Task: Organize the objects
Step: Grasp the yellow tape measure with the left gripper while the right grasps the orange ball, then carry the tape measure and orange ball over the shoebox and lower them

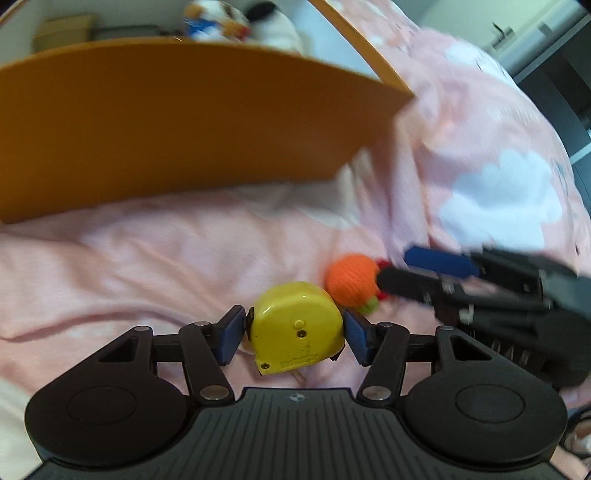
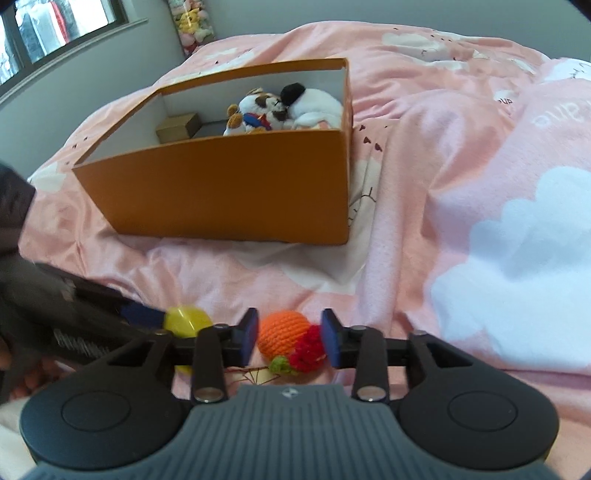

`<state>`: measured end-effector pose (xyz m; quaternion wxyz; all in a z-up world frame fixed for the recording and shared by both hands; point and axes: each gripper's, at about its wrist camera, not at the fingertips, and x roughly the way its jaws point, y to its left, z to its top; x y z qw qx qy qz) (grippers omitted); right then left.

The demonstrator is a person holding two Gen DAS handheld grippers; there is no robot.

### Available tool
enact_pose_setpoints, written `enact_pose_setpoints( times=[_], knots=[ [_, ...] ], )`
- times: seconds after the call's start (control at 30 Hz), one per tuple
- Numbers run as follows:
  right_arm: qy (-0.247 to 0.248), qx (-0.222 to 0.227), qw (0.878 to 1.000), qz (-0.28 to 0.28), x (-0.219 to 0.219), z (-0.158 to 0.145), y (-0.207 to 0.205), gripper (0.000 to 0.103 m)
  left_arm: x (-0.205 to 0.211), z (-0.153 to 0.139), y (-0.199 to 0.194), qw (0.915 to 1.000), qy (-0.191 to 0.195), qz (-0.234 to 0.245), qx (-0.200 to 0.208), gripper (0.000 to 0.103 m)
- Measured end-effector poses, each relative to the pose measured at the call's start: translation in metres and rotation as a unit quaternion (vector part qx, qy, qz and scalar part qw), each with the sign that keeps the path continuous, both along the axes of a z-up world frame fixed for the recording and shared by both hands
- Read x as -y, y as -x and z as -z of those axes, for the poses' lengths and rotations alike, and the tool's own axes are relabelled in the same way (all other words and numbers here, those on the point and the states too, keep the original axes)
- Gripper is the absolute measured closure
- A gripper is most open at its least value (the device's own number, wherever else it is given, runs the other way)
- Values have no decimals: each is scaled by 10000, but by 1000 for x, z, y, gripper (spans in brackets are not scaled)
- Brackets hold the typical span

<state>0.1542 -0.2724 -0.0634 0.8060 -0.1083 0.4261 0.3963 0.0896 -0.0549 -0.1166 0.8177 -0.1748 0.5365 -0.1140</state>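
Note:
A yellow tape measure (image 1: 297, 326) sits between the pads of my left gripper (image 1: 295, 334), which is shut on it, low over the pink bedspread. It also shows in the right wrist view (image 2: 184, 320). A crocheted orange ball with red and green tufts (image 2: 286, 341) lies on the bed between the pads of my right gripper (image 2: 290, 338), which is closed around it; whether the pads touch it I cannot tell. The ball also shows in the left wrist view (image 1: 351, 280). An open orange box (image 2: 236, 188) stands beyond both grippers.
The box holds plush toys (image 2: 280, 109) and a small brown carton (image 2: 179, 127). The pink bedspread (image 2: 461, 147) with white clouds is rumpled and rises to the right. A wall and a window (image 2: 44, 33) stand at the far left.

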Motion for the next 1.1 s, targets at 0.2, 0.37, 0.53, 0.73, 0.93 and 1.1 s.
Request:
enact_pose_setpoints(
  times=[0.2, 0.37, 0.53, 0.73, 0.93, 1.1],
  knots=[
    [428, 158, 9983, -353, -16, 8, 9, 57, -15, -7, -6, 9994, 118, -290, 121, 37],
    [983, 490, 9923, -575, -31, 21, 15, 53, -6, -8, -8, 9993, 158, -236, 247, 37],
    [1210, 535, 9898, -529, -35, 27, 12, 56, -8, -15, -4, 9990, 211, -228, 332, 37],
    [982, 588, 9920, -535, -30, 11, 13, 64, -9, -31, -4, 9973, 404, -121, 599, 37],
    [608, 973, 9903, -785, -30, -29, 15, 65, -14, -63, -4, 9925, 648, -111, 1034, 37],
    [257, 1440, 9840, -1012, -33, -72, 12, 65, -26, -91, -9, 9860, 875, -240, 1397, 37]
  ],
)
